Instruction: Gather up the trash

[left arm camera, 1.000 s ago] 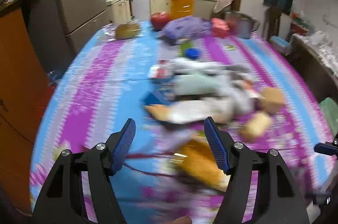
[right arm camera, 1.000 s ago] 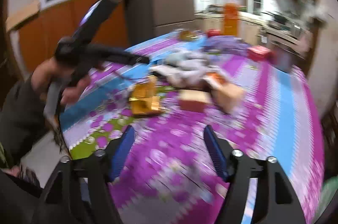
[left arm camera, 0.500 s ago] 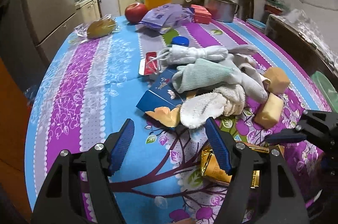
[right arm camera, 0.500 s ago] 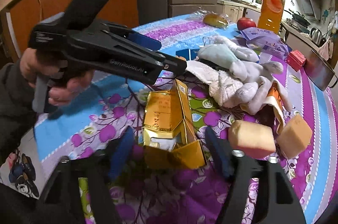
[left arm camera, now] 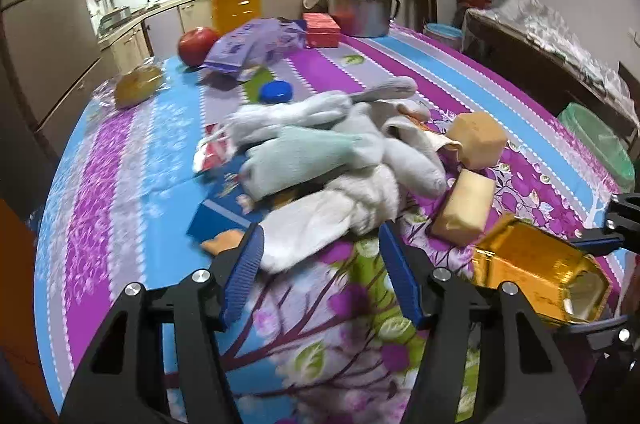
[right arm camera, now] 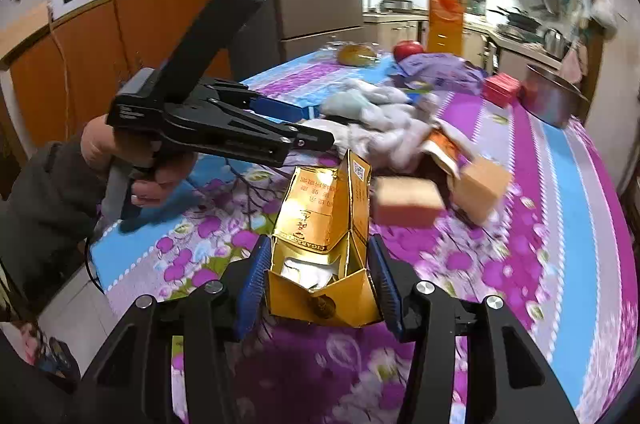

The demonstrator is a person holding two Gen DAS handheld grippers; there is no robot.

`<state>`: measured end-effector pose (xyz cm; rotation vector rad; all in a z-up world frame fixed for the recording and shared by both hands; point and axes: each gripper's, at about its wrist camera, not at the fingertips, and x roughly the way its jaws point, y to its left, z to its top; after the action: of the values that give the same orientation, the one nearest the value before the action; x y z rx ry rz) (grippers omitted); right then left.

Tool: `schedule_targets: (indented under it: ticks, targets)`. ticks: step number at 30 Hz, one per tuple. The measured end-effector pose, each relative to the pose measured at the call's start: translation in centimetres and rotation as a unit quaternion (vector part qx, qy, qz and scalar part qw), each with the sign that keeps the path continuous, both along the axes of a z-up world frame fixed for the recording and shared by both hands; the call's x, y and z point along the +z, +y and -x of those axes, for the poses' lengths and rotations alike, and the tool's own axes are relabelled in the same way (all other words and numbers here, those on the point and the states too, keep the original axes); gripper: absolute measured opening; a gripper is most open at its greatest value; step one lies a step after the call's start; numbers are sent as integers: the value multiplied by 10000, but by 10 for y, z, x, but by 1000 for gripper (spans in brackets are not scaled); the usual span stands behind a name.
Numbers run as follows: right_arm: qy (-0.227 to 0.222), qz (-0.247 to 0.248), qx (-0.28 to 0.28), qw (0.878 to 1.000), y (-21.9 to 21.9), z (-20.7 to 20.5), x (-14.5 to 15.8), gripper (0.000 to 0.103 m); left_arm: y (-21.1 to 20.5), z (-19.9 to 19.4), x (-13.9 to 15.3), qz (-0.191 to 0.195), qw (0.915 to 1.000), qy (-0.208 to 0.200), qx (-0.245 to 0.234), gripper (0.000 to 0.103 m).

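A tablecloth (left arm camera: 120,160) striped in purple, sky blue and grey, printed with white flowers, green leaves and a dark branch, is seen. A shiny gold carton (right arm camera: 324,244) is marked with darker gold lettering. Socks (left arm camera: 320,160) are coloured white, pale grey and mint. Blue ribbed pads (left arm camera: 242,276) are set on black fingers. An apple (left arm camera: 198,40) is coloured red.

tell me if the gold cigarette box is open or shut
Open. The gold cigarette box lies between the right gripper's fingers with its near end flaps splayed, showing white liner inside.
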<state>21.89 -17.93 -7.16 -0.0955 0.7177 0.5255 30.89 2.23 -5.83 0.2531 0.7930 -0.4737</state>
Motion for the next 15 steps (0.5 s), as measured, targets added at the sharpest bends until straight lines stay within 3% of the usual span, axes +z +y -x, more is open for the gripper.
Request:
schedule_targets:
  ticks: [9, 12, 15]
  targets:
    - [4, -205, -232, 9995, -20, 9, -1, 51, -29, -14, -9, -146, 9998, 81, -83, 57]
    - [3, -245, -316, 9992, -23, 7, -1, 51, -36, -10, -13, -168, 9997, 137, -130, 41]
    - [-54, -313, -480, 9983, -26, 9, 0, 51, -39, -2, -13, -221, 9997, 49, 45, 32]
